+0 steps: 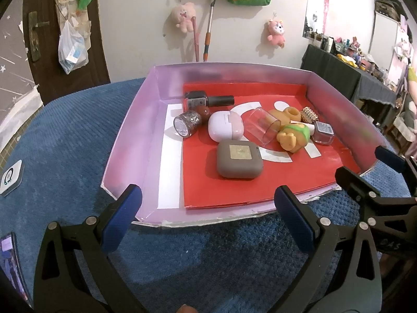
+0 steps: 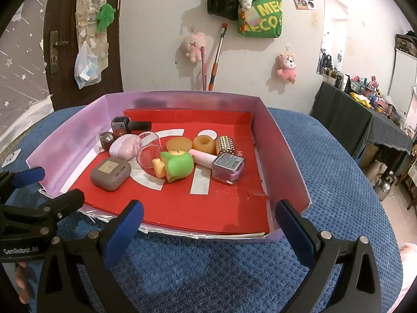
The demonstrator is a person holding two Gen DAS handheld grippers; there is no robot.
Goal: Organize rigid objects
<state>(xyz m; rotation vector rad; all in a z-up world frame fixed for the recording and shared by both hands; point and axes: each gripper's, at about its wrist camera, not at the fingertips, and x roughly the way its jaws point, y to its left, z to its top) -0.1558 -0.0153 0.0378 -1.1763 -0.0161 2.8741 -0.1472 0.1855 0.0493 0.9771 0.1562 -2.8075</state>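
Your left claw (image 1: 208, 219) and right claw (image 2: 209, 230) both released, empty, just before the cluttered tray (image 2: 276, 156).

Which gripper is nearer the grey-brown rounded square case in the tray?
Left. The left gripper faces the grey-brown rounded square case across the tray's near edge; the right gripper sits further right. Both open.

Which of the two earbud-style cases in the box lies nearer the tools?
The grey-brown case with the gold square on its lid; it sits closest to the box's open front edge. The pink-and-white case lies farther back, beside the nail polish bottles.
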